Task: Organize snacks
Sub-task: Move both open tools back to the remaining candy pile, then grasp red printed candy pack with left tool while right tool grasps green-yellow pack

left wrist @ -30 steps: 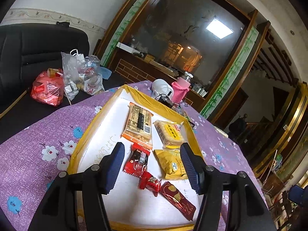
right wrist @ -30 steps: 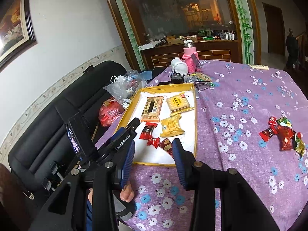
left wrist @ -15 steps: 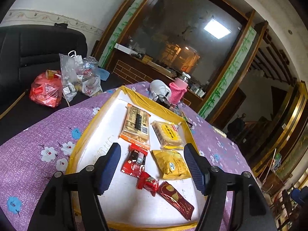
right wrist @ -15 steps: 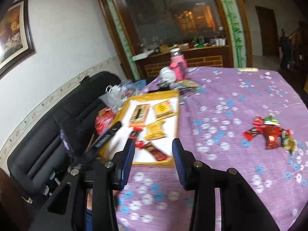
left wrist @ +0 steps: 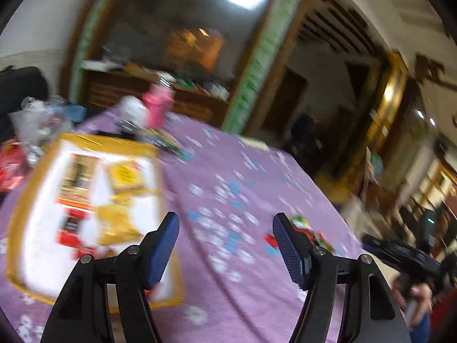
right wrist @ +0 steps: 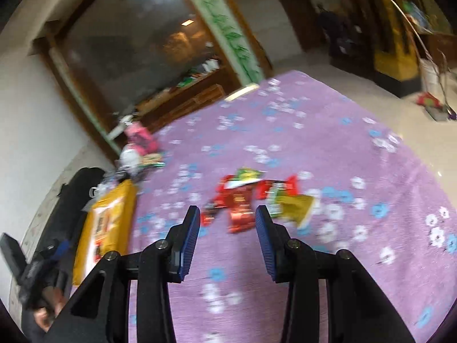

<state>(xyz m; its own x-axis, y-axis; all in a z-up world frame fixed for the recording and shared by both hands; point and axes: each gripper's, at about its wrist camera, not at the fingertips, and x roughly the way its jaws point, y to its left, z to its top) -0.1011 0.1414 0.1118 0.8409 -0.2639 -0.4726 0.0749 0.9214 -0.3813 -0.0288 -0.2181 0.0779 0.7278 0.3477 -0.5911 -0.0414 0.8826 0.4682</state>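
A heap of loose snack packets (right wrist: 242, 200), red, green and yellow, lies on the purple flowered tablecloth (right wrist: 285, 131). My right gripper (right wrist: 227, 217) hovers just short of the heap, open, with nothing between its pads. The yellow-rimmed white tray (left wrist: 108, 141) at the left holds several snacks, among them a yellow packet (left wrist: 125, 175). My left gripper (left wrist: 225, 225) is open and empty over the cloth to the right of the tray. Its right finger hides part of the same heap (left wrist: 302, 228). The tray (right wrist: 125, 197) also shows at the left of the right wrist view. Both views are blurred.
A pink bottle (left wrist: 157, 108) and a white round object (left wrist: 132, 111) stand behind the tray. Plastic bags (left wrist: 37, 123) lie on a black sofa at far left. A person's hand (right wrist: 42, 317) shows at the lower left. Bare cloth (left wrist: 242, 171) lies between the tray and the heap.
Both grippers have swung right, away from the tray and toward the loose heap. The right one is now close to the heap. The left jaws stand slightly wider.
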